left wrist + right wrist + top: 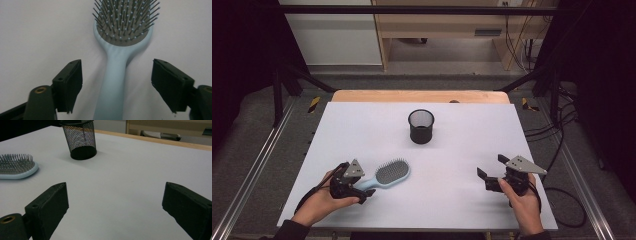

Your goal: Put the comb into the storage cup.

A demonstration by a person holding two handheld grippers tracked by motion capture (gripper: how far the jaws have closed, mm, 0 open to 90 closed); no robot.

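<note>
The light blue hairbrush (388, 176) lies flat on the white table (452, 200), near the front left, with its bristles up and its handle pointing toward the person. The left gripper (116, 86) is placed around this handle: one jaw stands on each side of it, but neither pad touches it yet, so the gripper is not grasping. I think it straddles the handle because this is the thin part, easier to pinch than the wide head (the bristles would also slip). The right gripper (493, 170) waits well apart at the front right, its jaws spread wide with nothing between them, probably to stay out of the way. Farther back, near the middle, a black mesh cup (421, 126) stands upright. Nothing lies between the brush and this cup.
</note>
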